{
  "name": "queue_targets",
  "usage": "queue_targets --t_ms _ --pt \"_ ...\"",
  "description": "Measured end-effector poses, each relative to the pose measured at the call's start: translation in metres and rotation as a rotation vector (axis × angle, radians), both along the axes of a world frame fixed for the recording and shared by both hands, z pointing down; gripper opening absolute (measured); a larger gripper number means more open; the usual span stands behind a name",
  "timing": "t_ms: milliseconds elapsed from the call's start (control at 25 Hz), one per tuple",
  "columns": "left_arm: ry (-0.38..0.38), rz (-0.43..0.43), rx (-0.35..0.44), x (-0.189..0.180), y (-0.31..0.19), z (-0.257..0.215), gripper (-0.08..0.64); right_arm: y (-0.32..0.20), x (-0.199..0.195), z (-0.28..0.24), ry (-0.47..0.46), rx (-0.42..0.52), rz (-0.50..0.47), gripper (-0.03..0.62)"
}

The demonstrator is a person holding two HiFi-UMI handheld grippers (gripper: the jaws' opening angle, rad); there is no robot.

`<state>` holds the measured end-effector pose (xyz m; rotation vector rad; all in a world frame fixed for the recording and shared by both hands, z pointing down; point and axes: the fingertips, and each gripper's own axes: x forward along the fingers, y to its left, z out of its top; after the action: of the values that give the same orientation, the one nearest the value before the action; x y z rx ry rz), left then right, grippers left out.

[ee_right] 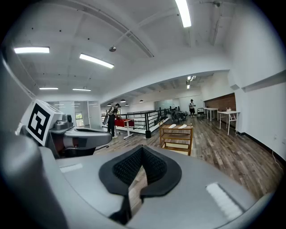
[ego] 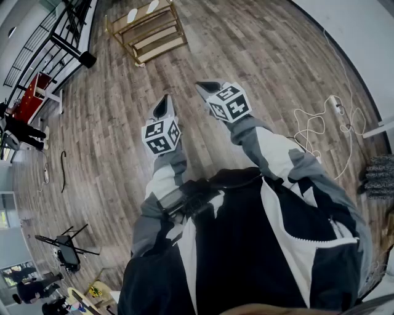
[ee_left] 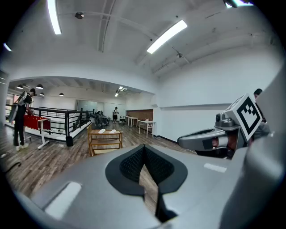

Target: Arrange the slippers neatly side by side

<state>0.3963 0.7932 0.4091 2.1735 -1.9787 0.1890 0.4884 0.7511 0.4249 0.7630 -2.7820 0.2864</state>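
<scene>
While the left gripper (ego: 161, 108) and right gripper (ego: 209, 88) are closed and empty, slippers (ego: 133, 14) lie atop the rack (ego: 159, 40) at eleven o'clock: probably light, soft; pinch the heel edge.

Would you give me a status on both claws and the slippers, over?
Left claw shut, empty. Right claw shut, empty. Two slippers on top of the wooden rack, well ahead, untouched. Nothing seen in the way.

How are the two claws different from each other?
The right claw reaches further forward than the left claw. The left claw points straight ahead, while the right claw slants inward toward it. Both claws are shut and hold nothing.
</scene>
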Motion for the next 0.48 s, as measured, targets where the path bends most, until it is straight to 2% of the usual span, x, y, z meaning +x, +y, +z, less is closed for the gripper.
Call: queue_targets --t_ms 480 --pt "-0.018 0.022 -0.004 0.0051 0.0002 -0.001 0.008 0.0035 -0.0077 -0.0008 -0.017 -0.002 -0.001 0.002"
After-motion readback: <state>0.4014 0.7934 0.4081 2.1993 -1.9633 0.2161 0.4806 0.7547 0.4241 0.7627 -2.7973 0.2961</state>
